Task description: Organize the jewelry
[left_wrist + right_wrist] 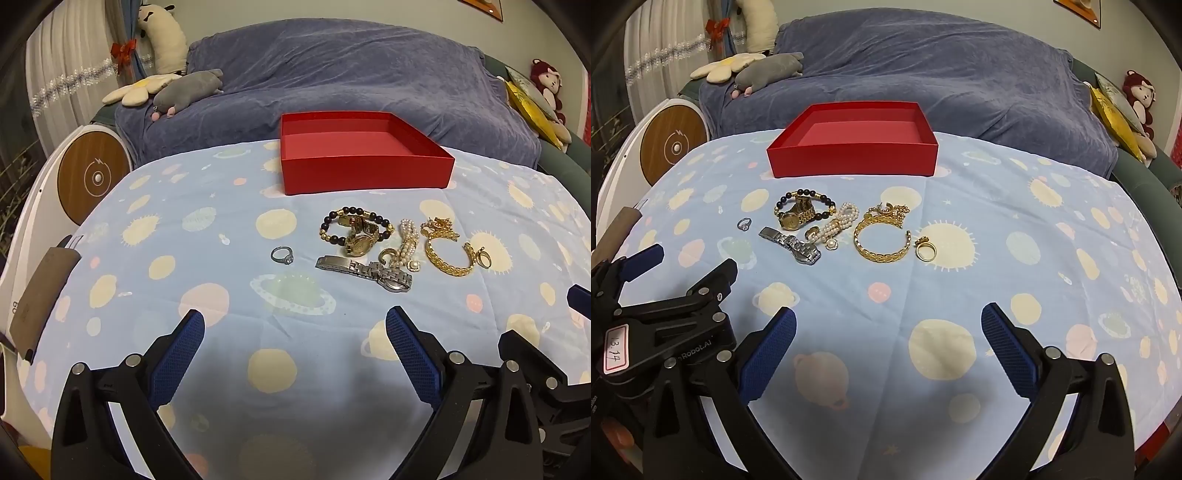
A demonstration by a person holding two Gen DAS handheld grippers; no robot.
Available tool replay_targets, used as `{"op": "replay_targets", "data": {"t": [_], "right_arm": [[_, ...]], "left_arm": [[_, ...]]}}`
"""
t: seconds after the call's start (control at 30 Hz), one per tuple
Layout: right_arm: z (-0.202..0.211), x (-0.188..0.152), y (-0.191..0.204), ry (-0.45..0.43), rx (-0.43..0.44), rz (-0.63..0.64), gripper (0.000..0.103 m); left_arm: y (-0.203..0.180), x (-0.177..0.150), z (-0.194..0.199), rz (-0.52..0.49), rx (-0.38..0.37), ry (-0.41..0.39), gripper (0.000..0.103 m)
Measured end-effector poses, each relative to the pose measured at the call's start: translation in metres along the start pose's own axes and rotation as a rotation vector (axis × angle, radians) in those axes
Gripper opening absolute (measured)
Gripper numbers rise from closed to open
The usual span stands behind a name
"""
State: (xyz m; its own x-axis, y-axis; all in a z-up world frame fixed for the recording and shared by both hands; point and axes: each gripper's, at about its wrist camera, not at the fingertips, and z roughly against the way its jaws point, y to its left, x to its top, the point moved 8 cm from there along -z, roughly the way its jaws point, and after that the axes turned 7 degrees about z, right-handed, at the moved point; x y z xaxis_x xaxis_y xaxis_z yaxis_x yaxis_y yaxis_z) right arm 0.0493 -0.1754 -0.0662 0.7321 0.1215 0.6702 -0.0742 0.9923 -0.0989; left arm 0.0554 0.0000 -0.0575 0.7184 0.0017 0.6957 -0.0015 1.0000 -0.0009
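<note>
both grippers, left gripper [294, 325] and right gripper [888, 321], hover with fingers wide and empty. jewelry pile [827, 229] lies at twelve o'clock, red box [853, 147] beyond it.

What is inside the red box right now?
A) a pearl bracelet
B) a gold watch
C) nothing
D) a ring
C: the red box shows only its bare floor, while the gold watch, pearl bracelet and silver ring all lie on the cloth in front of it.
</note>
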Motion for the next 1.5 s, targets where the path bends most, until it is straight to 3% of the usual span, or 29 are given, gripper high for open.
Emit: {"op": "replay_targets", "data": {"t": [0.63,0.9,1.23,1.5], "right_arm": [[-0.0004,-0.0001,0.0001,-0.001,-0.001,0.001,0.098],[-0.0002,-0.0002,0.0002,-0.002,-0.001,0.002,0.098],[-0.0004,-0.0004,0.0004,-0.002,0.0,0.0,0.098],[-0.0004,-0.0006,0.0002,-0.001,0.0,0.001,0.098]], "left_arm": [[-0.0001,-0.0002,-0.0009,0.023,-0.013,-0.008,0.096],[-0.0026,0.0016,0.0016,0.071,-0.065,-0.009,0.096],[-0.0003,-0.0016,-0.0016,0.051,-0.04,0.025,0.096],[-0.0012,0.001,0.0005,0.04,-0.039,-0.027,0.096]]}}
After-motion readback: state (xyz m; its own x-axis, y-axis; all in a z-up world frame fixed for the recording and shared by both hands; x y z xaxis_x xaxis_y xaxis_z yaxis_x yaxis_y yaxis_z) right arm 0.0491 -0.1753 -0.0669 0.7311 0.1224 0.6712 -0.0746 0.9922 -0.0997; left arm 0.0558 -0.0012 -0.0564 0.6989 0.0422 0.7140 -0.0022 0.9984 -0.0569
